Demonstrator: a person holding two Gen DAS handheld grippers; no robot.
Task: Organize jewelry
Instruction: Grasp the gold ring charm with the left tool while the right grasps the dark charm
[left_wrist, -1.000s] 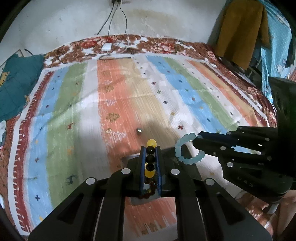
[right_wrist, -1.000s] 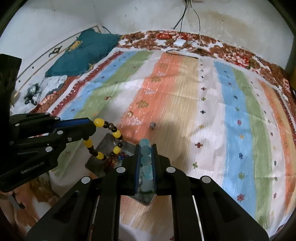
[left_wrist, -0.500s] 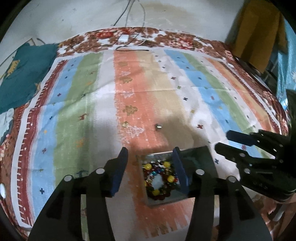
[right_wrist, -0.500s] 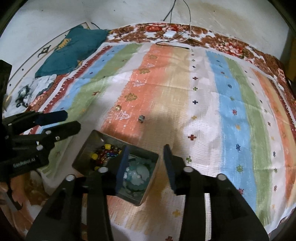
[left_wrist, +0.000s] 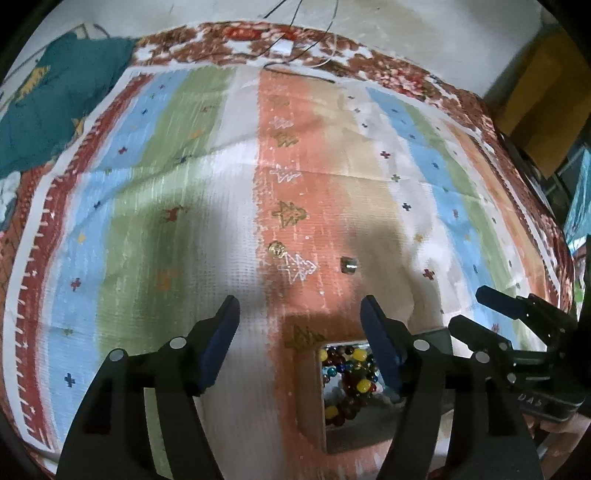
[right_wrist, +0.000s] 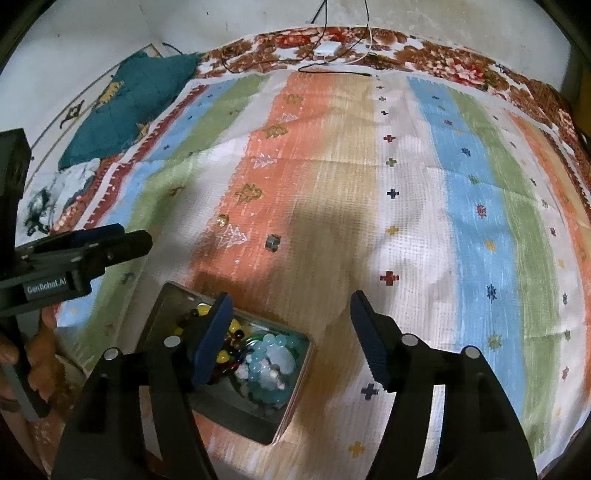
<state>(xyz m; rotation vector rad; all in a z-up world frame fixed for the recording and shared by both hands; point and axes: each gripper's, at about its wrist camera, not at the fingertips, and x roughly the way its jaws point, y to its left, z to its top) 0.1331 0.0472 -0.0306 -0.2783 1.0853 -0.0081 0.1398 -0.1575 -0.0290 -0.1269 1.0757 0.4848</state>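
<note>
A metal tin (right_wrist: 236, 417) lies on the striped cloth, below and left of my right gripper (right_wrist: 290, 295). In it lie a yellow-and-dark bead bracelet (right_wrist: 231, 326) and a pale blue bead bracelet (right_wrist: 271, 356). The right jaws are opening with nothing between them. In the left wrist view the tin (left_wrist: 351, 435) sits under the right finger of my left gripper (left_wrist: 299, 301), with the yellow-and-dark bracelet (left_wrist: 349, 384) showing inside. The left jaws are also opening around bare cloth. Each gripper shows in the other's view: left gripper (right_wrist: 136, 236), right gripper (left_wrist: 467, 308).
A small silver piece (right_wrist: 272, 243) and a small gold piece (right_wrist: 221, 220) lie on the orange stripe beyond the tin. A teal cushion (right_wrist: 125, 107) sits at the far left. A white charger with cables (right_wrist: 327, 48) lies at the cloth's far edge.
Both grippers were shut on bracelets over the tin. Both have opened, the bracelets now lie in the tin, and both grippers have sunk closer to the cloth.
</note>
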